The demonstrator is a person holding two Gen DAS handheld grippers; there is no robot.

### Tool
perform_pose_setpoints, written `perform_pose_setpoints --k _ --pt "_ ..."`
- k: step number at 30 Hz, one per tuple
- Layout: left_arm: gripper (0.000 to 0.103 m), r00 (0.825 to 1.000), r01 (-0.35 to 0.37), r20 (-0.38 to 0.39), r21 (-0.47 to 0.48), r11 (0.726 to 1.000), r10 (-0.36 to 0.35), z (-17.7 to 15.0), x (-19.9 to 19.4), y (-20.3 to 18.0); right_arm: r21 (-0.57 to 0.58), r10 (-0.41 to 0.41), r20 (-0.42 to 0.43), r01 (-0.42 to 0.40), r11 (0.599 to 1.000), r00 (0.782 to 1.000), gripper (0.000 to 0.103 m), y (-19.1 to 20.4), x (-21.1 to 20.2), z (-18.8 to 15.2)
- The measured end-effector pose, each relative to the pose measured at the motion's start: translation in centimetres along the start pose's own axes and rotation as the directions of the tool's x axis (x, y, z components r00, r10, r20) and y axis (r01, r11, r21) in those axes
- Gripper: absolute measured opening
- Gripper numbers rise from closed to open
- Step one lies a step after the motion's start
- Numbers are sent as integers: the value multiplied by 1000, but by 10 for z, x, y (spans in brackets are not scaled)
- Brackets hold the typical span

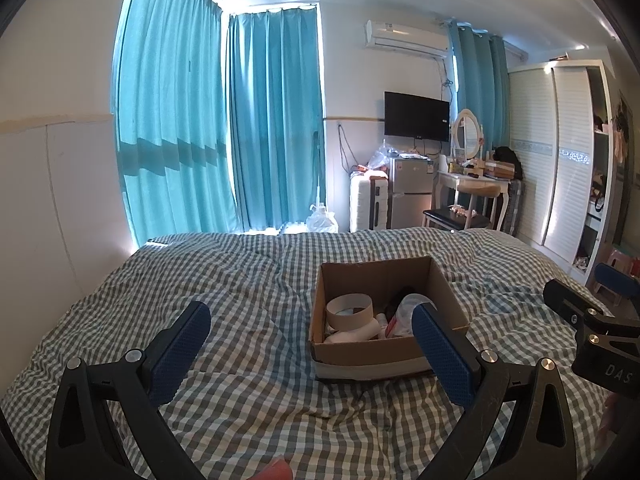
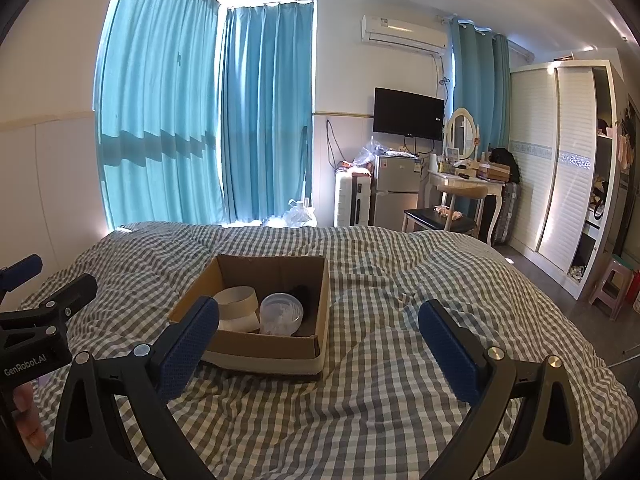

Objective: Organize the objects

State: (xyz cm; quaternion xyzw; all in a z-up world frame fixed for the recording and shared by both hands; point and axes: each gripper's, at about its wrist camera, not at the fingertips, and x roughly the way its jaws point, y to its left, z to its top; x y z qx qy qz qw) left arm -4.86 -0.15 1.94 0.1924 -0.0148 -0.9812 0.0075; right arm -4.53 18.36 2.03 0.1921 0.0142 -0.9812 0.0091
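**2 empty tongs over a bed with 1 cardboard box**

The left tongs (image 1: 312, 344) are spread wide and hold nothing; the right tongs (image 2: 320, 340) are likewise wide and empty; each has 2 blue, dimpled pads on black arms. Between and ahead of them, on the bed (image 2: 380, 420) with its rumpled grey-and-white checked cover, sits 1 open, square cardboard box (image 2: 260, 348); nothing stands between either pair and the box. Inside it lie 1 tan paper ring (image 2: 239, 303), upright on its edge, 1 round clear plastic tub (image 2: 281, 314) just beside it, a dark item in the far corner too dim to tell, and, in the left wrist view, crumpled clear plastic (image 1: 412, 304) and small white pieces. Beyond the bed hang teal pleated curtains (image 2: 160, 120); further right stand 1 white suitcase (image 2: 354, 198), 1 small silver fridge (image 2: 396, 196), 1 black wall television (image 2: 408, 114), 1 white dressing table with an oval mirror (image 2: 462, 132) and 1 slatted white wardrobe (image 2: 560, 168).
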Motion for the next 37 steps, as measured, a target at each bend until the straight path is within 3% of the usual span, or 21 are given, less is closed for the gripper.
perform_pose_setpoints --k 33,37 --pt "103 1000 5 -4 0 1000 -5 -6 2 2 -3 4 -16 -4 1000 1000 100 1 4 -6" --pt "103 1000 -22 15 14 1000 22 -7 0 1 -8 1 -21 -2 1000 1000 100 2 5 -8"
